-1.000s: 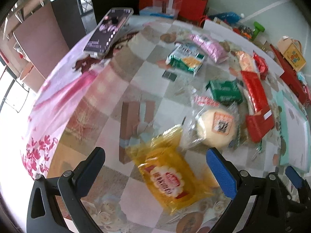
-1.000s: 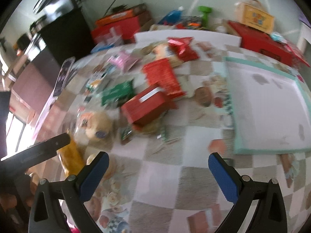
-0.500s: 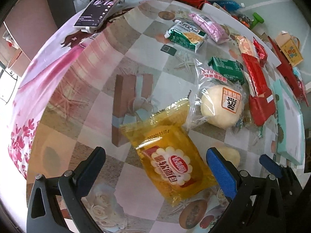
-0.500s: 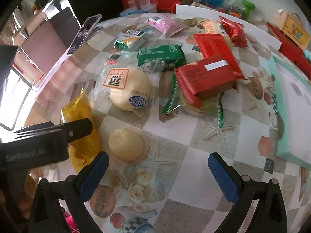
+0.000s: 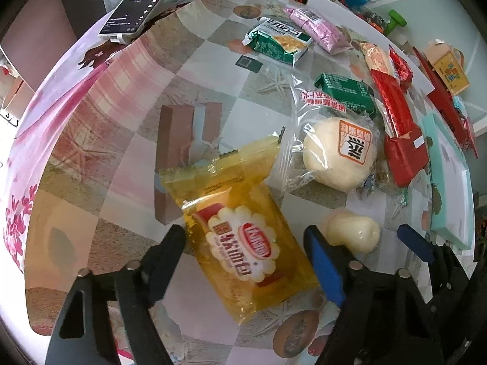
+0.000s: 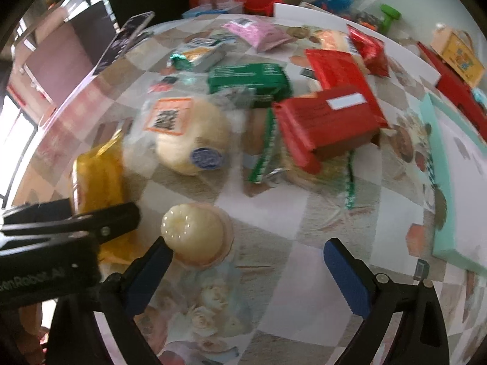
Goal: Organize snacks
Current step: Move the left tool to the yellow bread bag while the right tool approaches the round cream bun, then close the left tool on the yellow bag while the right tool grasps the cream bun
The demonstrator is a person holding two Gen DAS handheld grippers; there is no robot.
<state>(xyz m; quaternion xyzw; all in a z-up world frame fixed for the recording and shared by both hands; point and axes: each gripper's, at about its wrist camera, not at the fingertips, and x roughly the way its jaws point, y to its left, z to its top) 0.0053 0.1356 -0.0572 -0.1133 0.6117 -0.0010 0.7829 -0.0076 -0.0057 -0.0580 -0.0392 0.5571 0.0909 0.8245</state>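
A yellow snack packet (image 5: 243, 243) lies on the patterned table between the fingers of my open left gripper (image 5: 246, 252); it also shows in the right wrist view (image 6: 100, 179). A small pale jelly cup (image 5: 354, 232) sits just right of it and close before my open right gripper (image 6: 248, 257), near its left fingertip (image 6: 158, 257). A bagged round bun (image 5: 338, 152) lies behind. Red boxes (image 6: 328, 121), a green packet (image 6: 248, 80) and a pink packet (image 5: 316, 29) lie farther back.
A phone (image 5: 143, 3) leans at the table's far left edge. A mint-green tray (image 6: 456, 182) lies at the right. Red boxes and a yellow carton (image 6: 459, 57) stand beyond the table. The table edge drops off at the left.
Both grippers moved forward and lower. The left gripper's fingers now straddle the yellow packet. The jelly cup now sits close to the right gripper's left finger.
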